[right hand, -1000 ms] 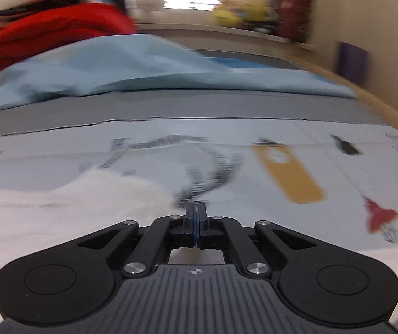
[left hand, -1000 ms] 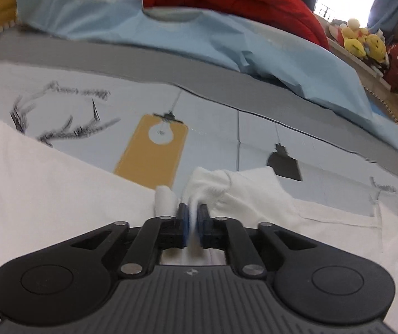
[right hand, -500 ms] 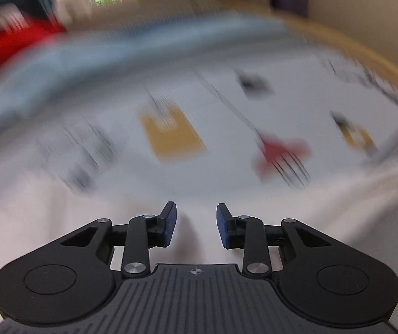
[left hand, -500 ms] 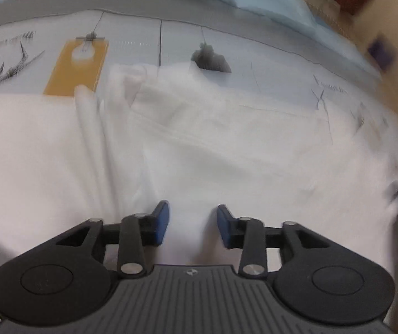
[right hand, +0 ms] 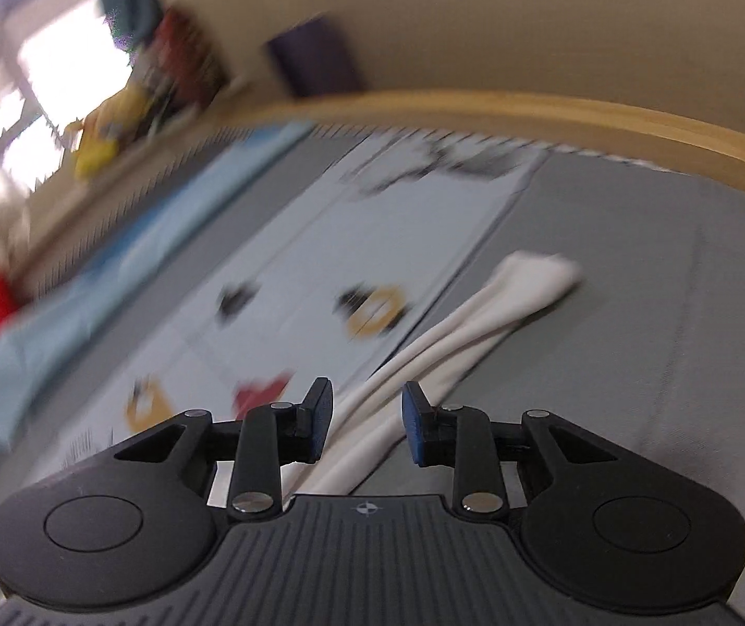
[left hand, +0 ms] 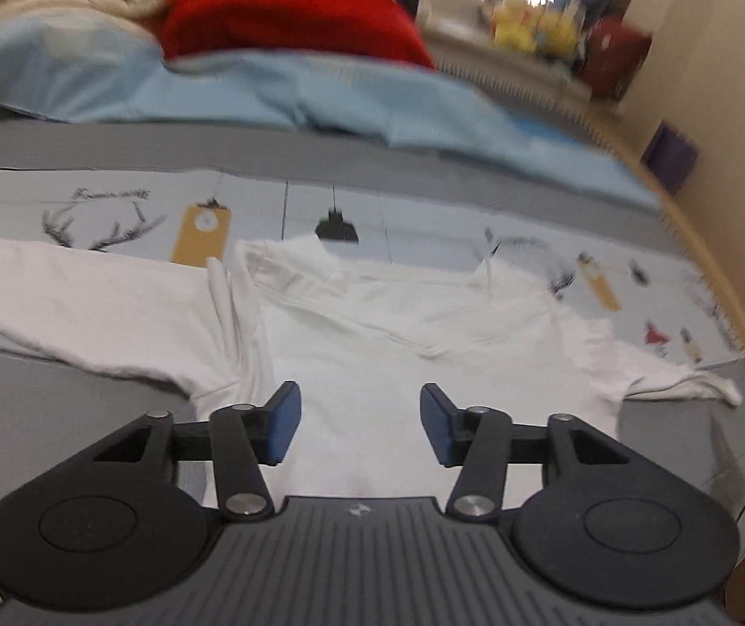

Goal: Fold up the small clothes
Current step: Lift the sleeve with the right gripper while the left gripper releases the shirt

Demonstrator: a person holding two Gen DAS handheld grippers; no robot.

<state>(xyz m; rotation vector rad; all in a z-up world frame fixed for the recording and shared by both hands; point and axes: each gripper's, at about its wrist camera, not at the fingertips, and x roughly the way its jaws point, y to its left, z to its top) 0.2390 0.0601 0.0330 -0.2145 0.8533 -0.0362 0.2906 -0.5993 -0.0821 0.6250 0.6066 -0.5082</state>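
- One white shirt (left hand: 403, 344) is laid flat on the bed (left hand: 59, 448), collar away from the camera, with two sleeves spread out sideways; the right sleeve (right hand: 476, 323) is seen bunched into a narrow strip on the grey cover.
- Two claws are counted. The left claw (left hand: 356, 420) is held above the shirt body, jaws wide apart, nothing gripped.
- The right claw (right hand: 364, 425) is parted about halfway; the sleeve strip is seen between the blue pads (right hand: 414, 428), not pinched.
- Versus a second ago: white cloth was clamped in the left claw and has been released; its jaws have just been opening. The right claw, then shut, was opened and has just been closing slightly.
- One red blanket (left hand: 289, 15) and one light-blue sheet (left hand: 247, 88) are piled beyond the shirt.
- Printed script on the cover is too blurred to be read.
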